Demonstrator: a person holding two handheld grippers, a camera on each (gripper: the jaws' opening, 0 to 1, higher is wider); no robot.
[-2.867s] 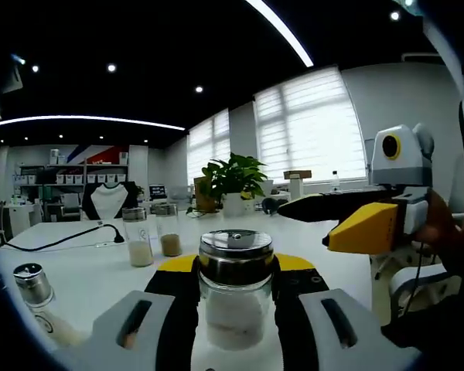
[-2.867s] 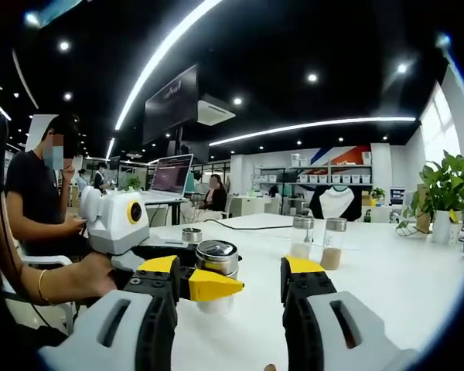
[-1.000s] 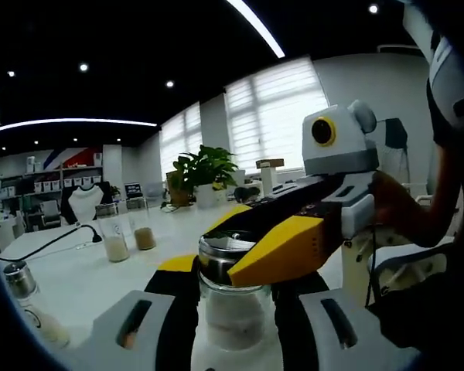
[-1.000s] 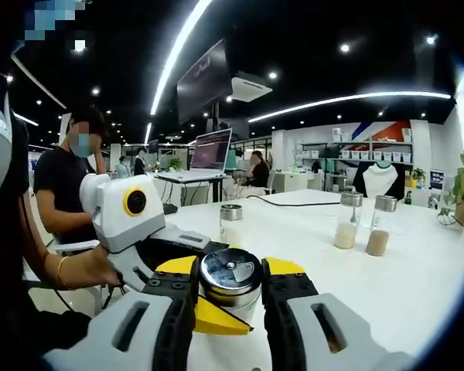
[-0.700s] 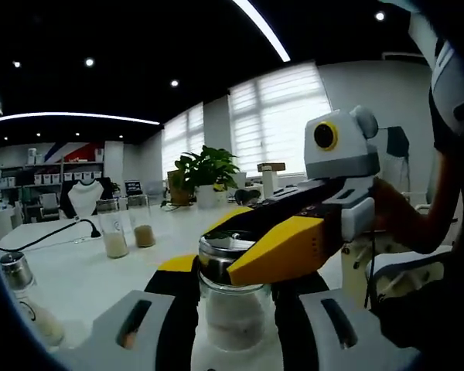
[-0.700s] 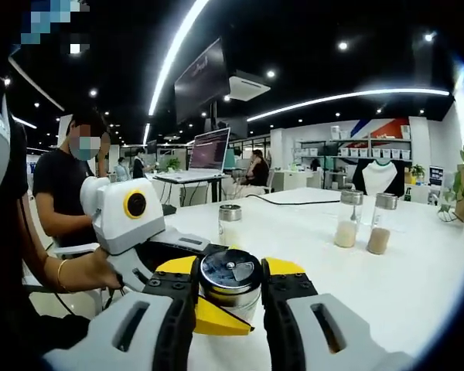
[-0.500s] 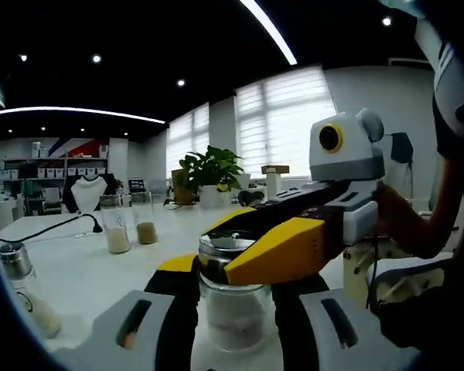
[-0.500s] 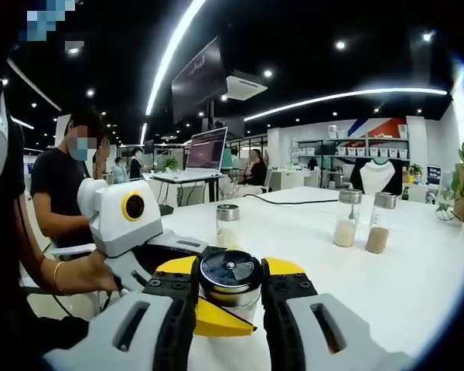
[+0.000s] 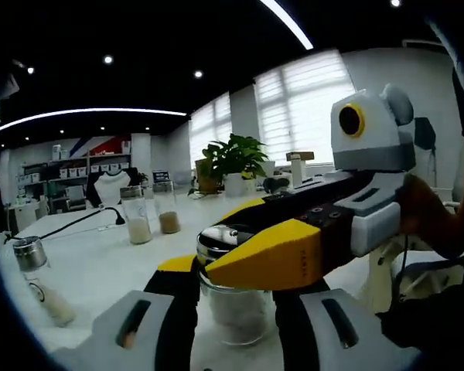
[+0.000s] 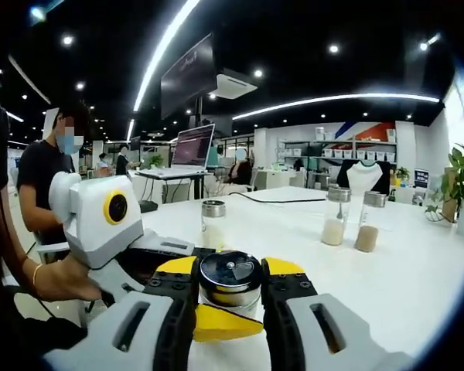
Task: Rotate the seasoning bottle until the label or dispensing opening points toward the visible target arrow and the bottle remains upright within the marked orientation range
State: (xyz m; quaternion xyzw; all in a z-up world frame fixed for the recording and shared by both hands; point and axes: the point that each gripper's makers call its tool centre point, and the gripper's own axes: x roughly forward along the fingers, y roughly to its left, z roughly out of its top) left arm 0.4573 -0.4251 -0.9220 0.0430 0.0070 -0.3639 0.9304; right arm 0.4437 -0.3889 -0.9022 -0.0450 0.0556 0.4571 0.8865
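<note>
Swinging together since a second ago, the left gripper (image 9: 236, 305) grasps the glass, chrome-capped seasoning bottle's (image 10: 230, 282) body while the right gripper (image 10: 229, 287) clamps its cap, suggesting rotation is underway, upright.

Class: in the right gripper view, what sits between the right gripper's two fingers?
The seasoning bottle's metal cap, held between the fingers, with the left gripper's yellow fingertip below.

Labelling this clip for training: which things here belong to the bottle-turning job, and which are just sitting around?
In the job:
seasoning bottle, gripped at its cap
right gripper, jaws closed on the cap
left gripper, jaws around the glass body

Lying about:
two tall shakers
small shaker
potted plant
laptop
white table
</note>
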